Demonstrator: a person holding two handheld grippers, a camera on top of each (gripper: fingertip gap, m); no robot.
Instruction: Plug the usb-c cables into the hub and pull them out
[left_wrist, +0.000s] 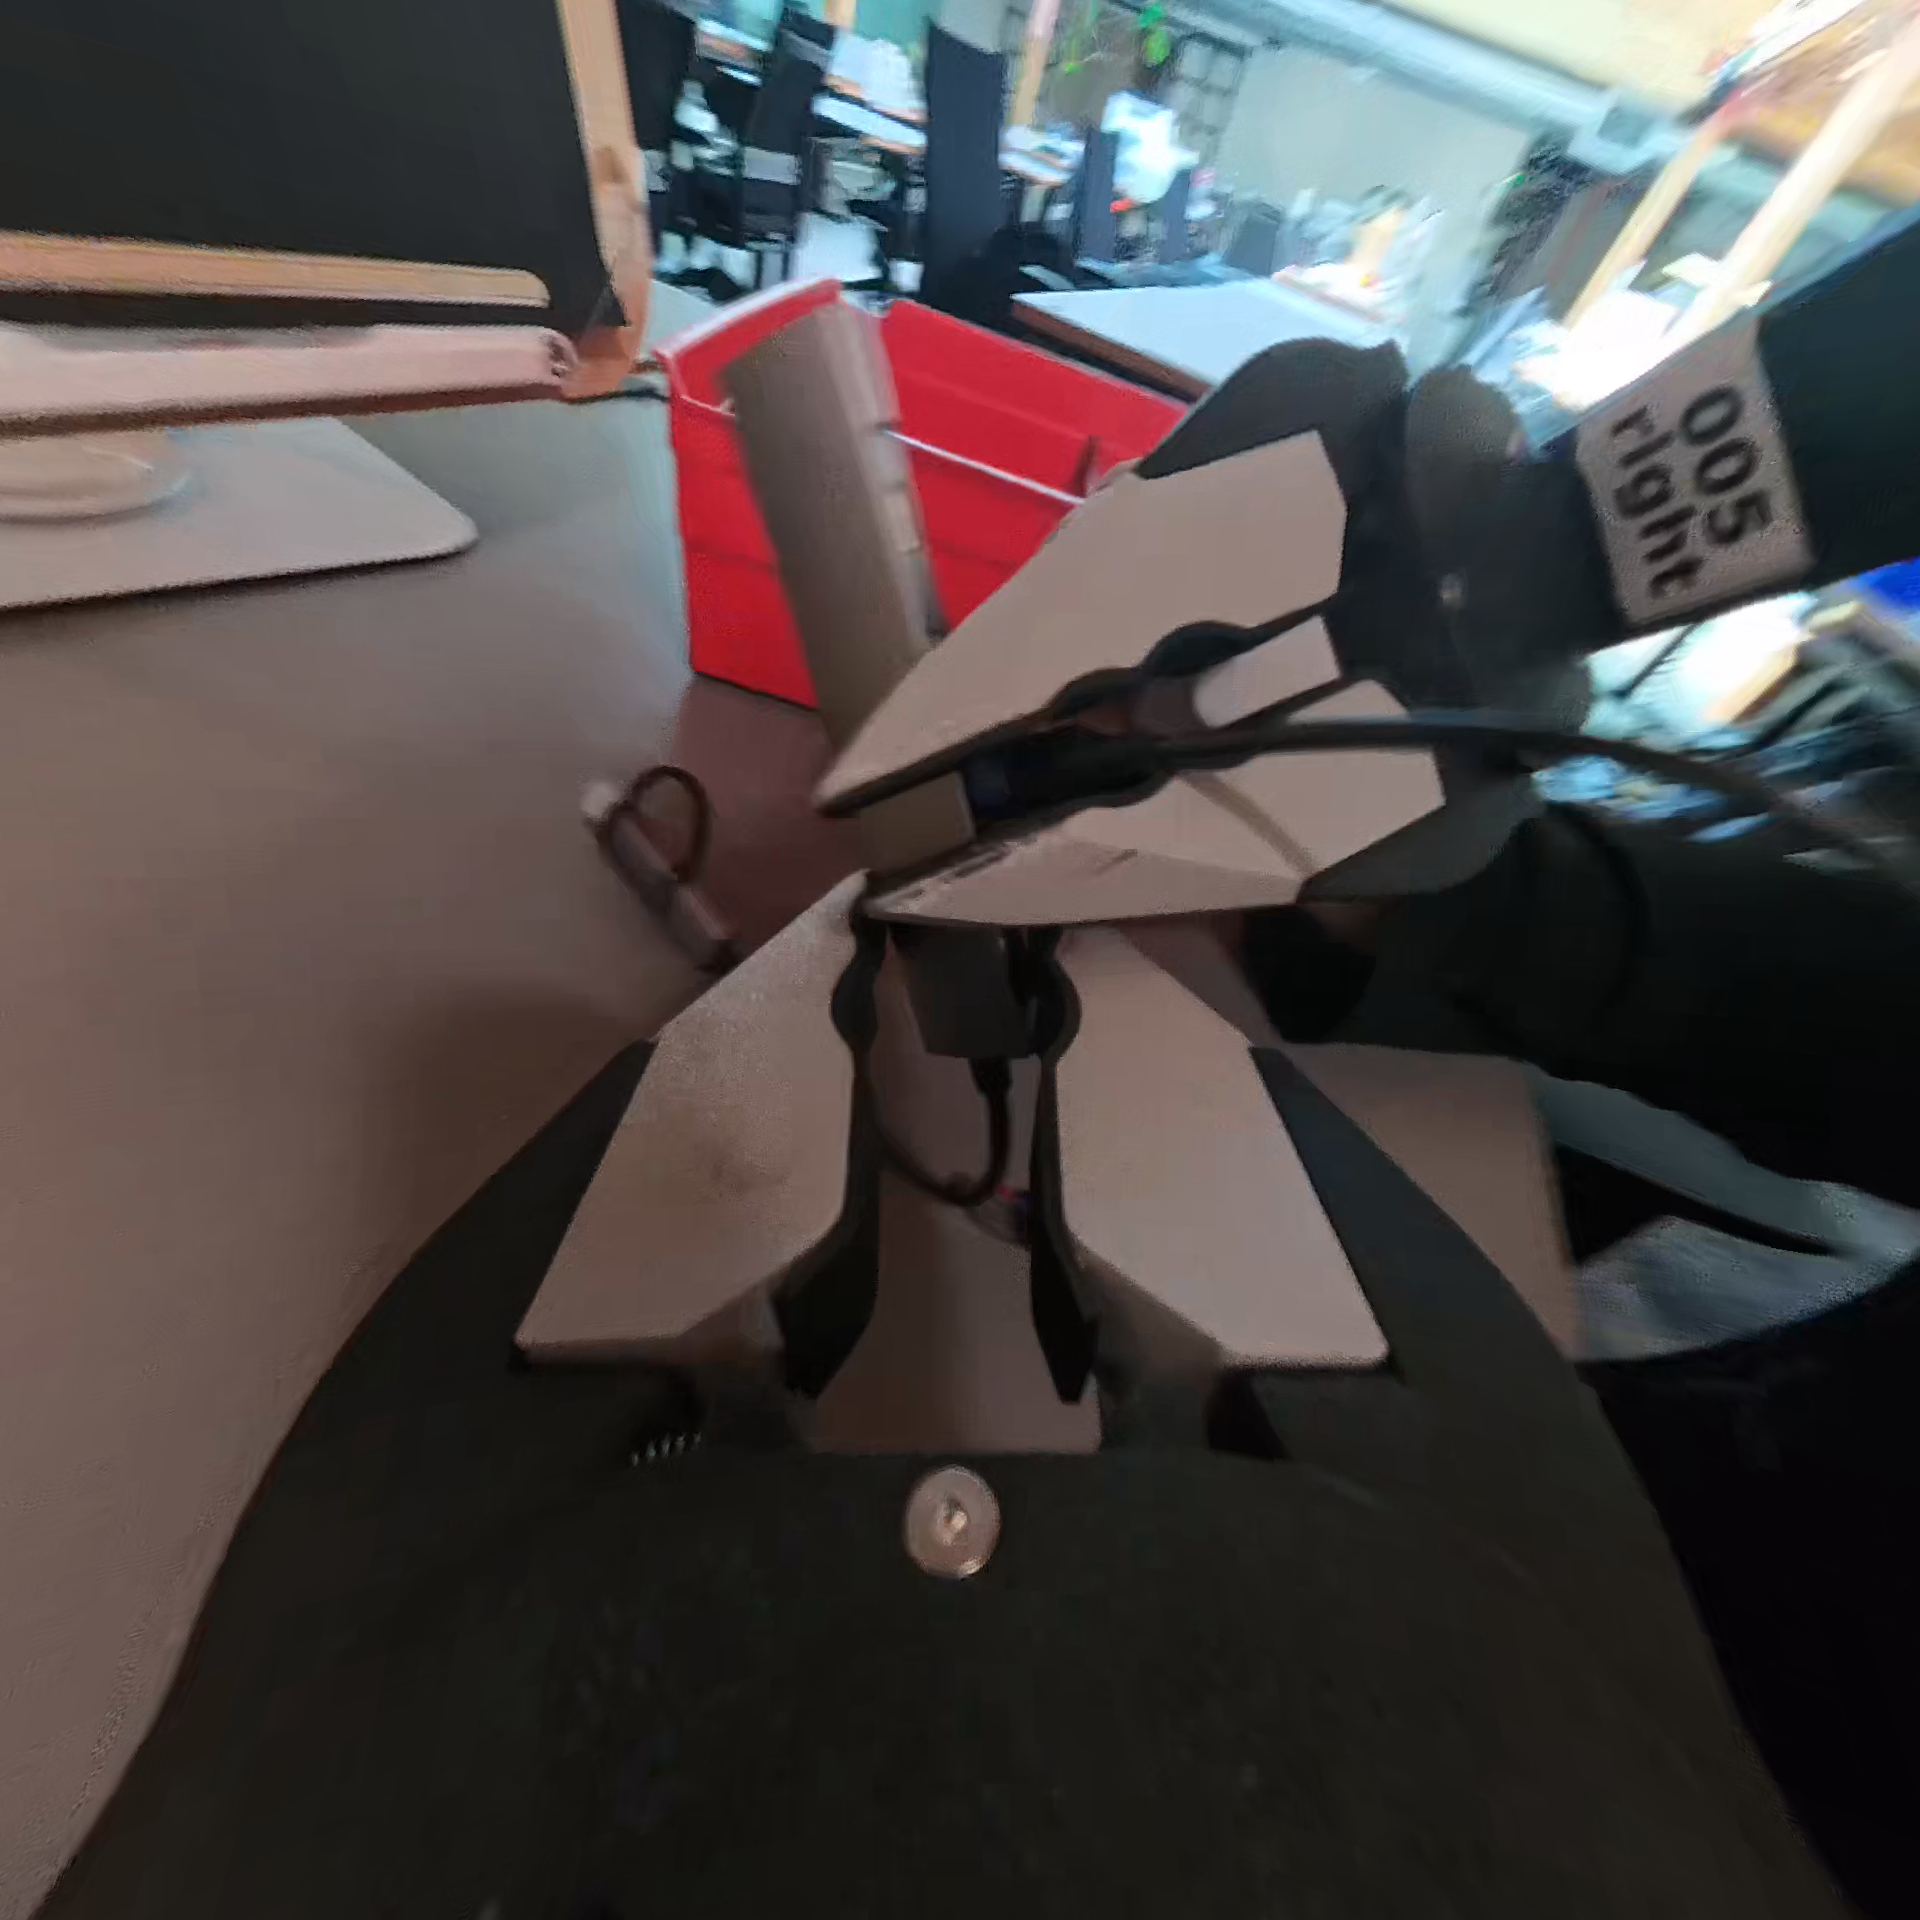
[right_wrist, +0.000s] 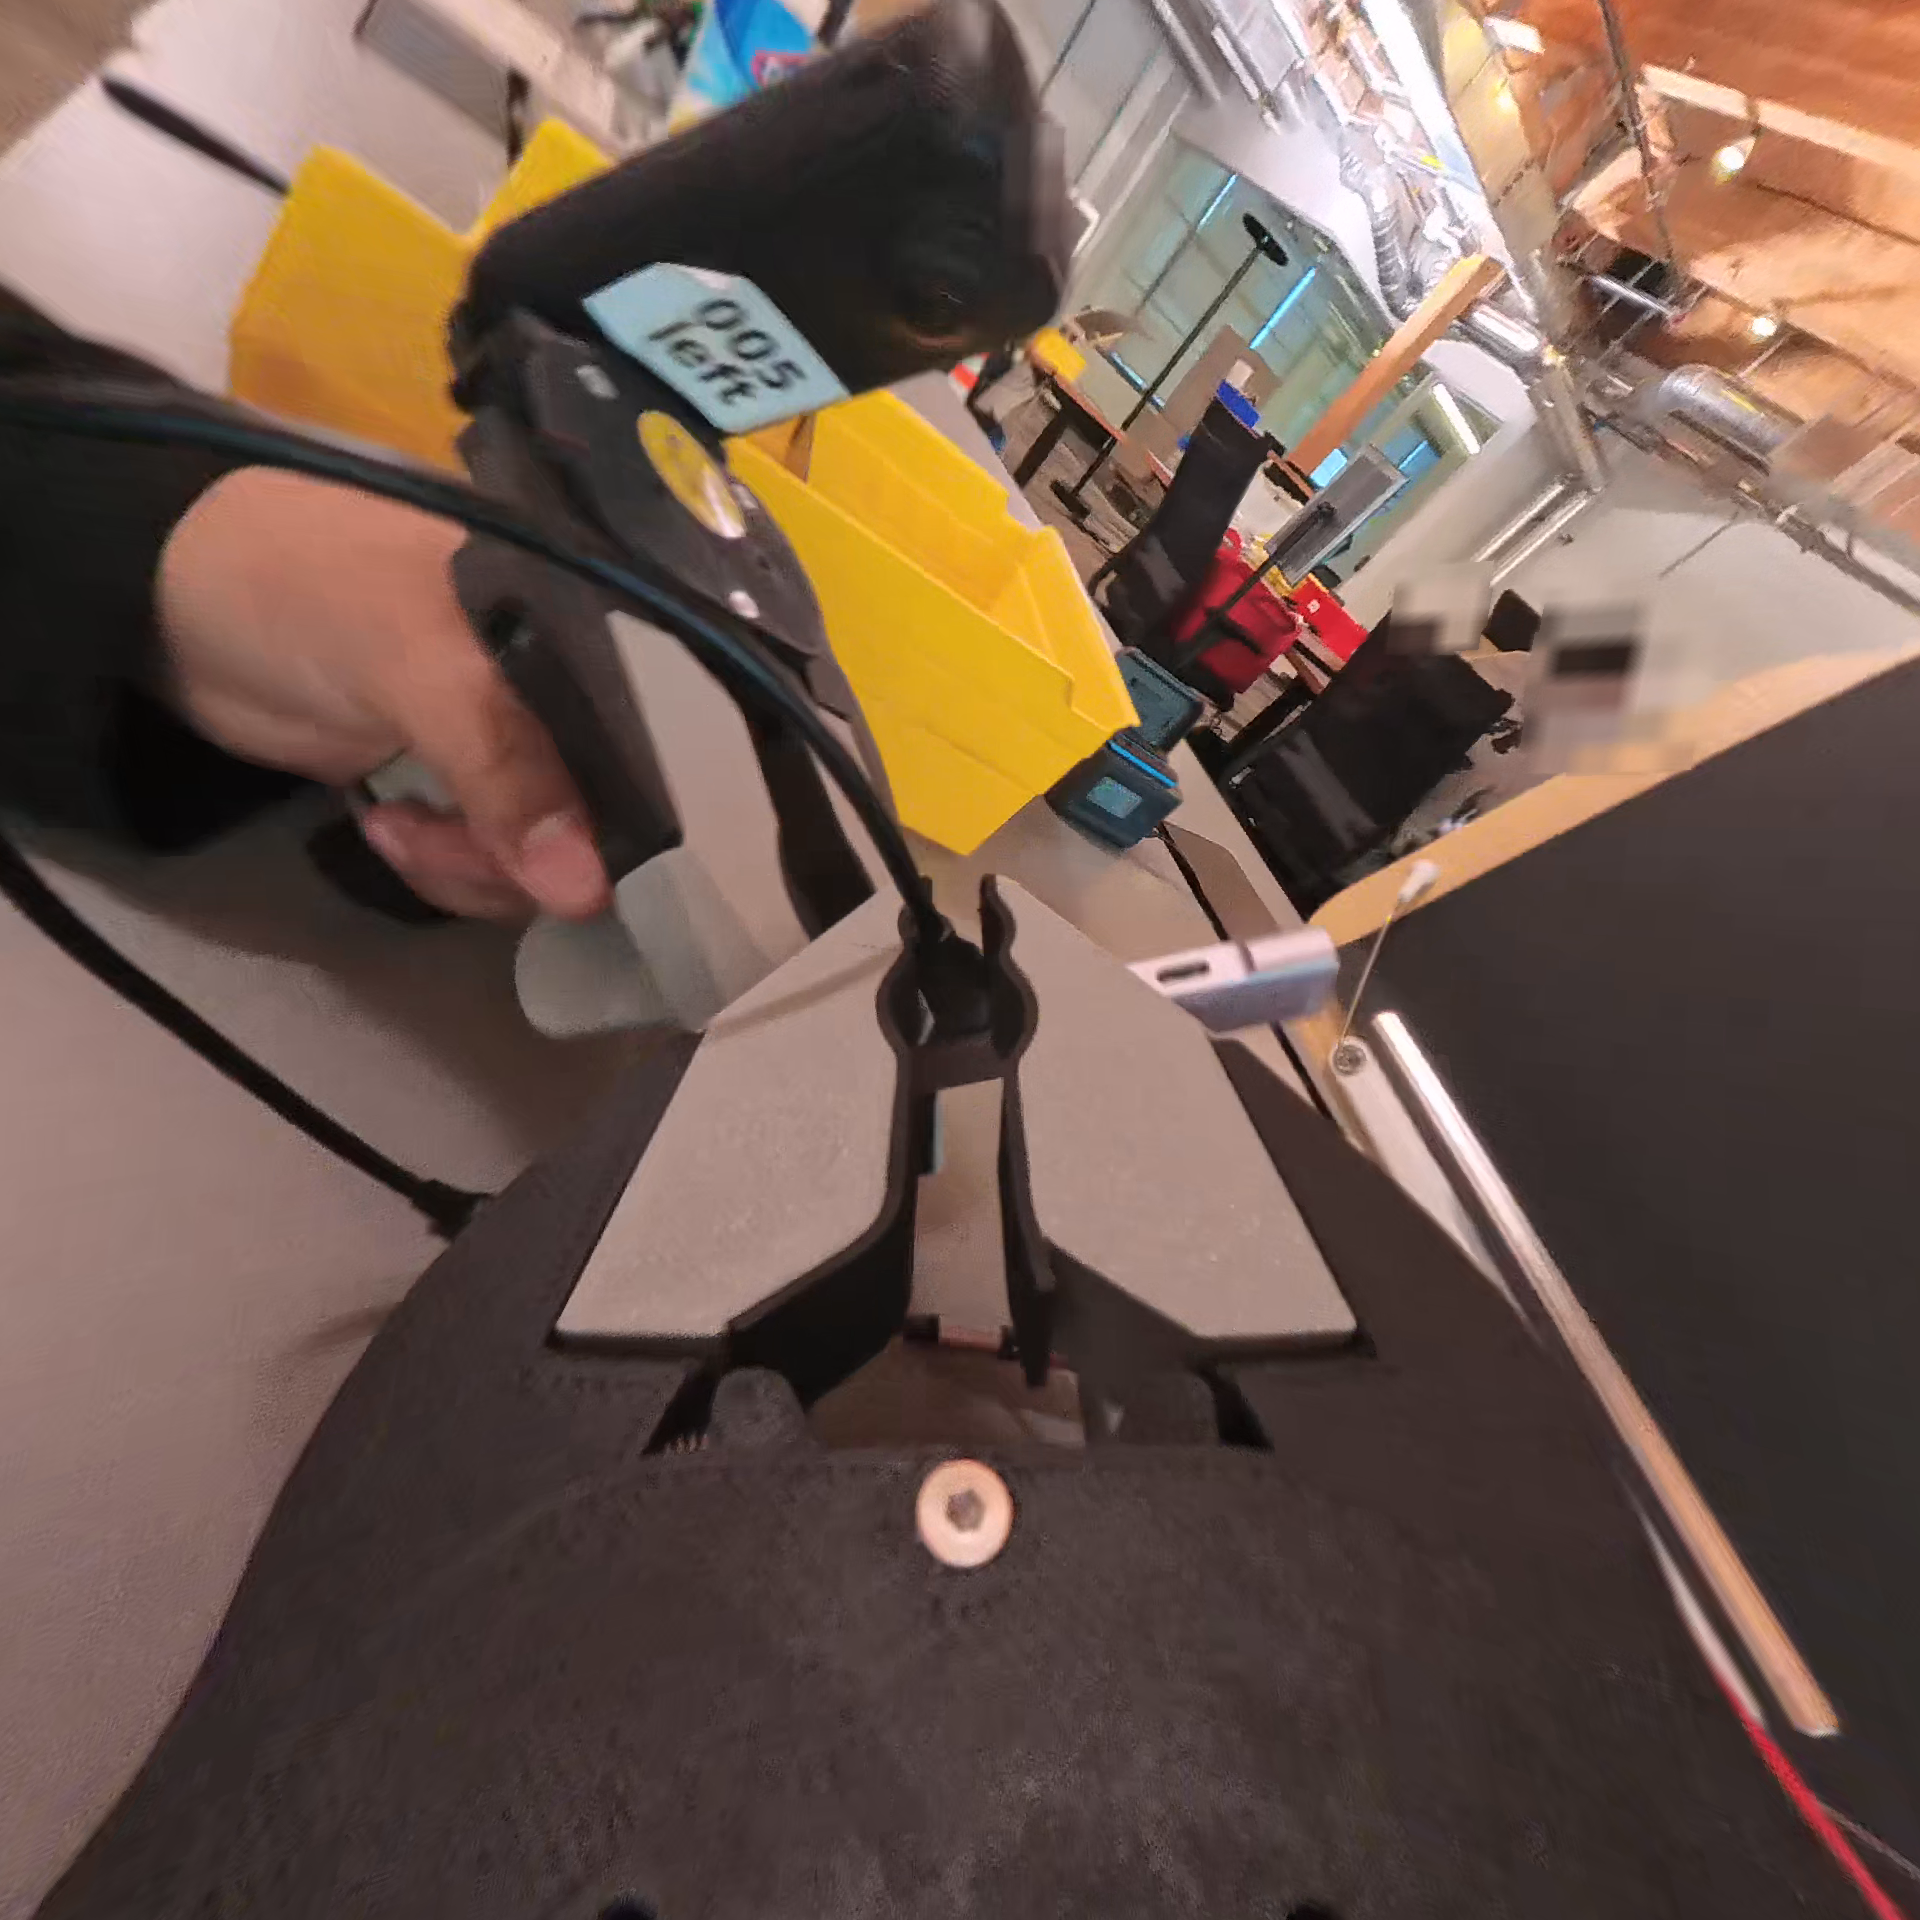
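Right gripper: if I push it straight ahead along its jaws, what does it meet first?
Probably the long grey metal hub held in the left gripper. The right gripper, shut on the black usb-c cable plug, points at the hub's lower end and looks almost touching it, though blur hides the exact gap.

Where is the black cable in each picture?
Left wrist view: black cable runs in from the right edge, its end pinched in the right tool, centre.
Right wrist view: it arcs from the left edge to the centre tool tips.
Shared landmark: the grey hub, right of centre here.
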